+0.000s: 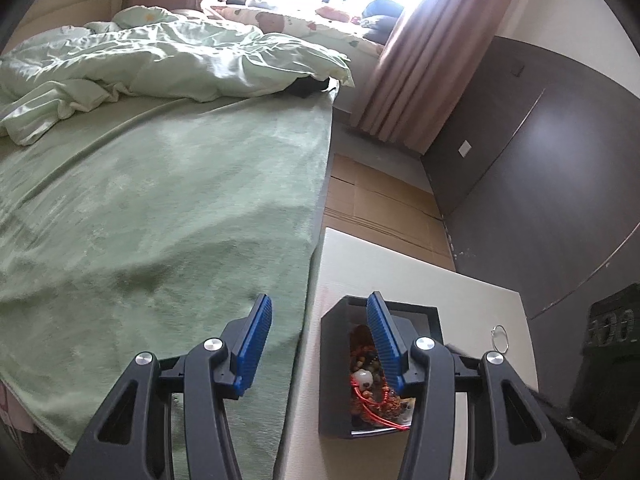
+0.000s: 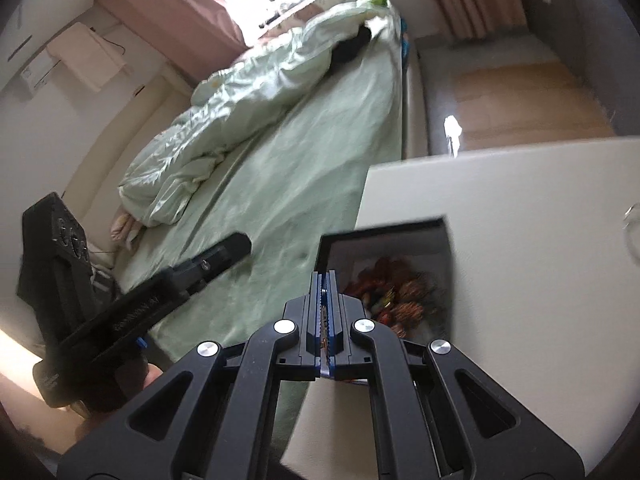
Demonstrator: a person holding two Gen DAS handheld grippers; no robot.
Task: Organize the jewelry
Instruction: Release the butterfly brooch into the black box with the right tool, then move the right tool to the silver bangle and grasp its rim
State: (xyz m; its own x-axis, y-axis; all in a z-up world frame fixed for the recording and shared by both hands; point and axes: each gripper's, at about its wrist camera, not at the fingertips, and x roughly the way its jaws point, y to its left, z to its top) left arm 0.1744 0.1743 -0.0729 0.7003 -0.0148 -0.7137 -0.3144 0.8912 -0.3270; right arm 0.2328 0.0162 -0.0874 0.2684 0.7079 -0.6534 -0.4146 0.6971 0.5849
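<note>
Overhead, left gripper [image 1: 318, 322] agape, black box [image 1: 334, 364] — no legible writing, right gripper [image 2: 325, 280] closed.

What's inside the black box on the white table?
The black box holds a tangle of red and brown beaded jewelry with one white bead. The left gripper's finger hides part of it.

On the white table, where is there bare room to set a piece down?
Bare table lies beyond the black box and between it and the silver ring. The box itself is crowded with beads. The green blanket alongside lies open.
</note>
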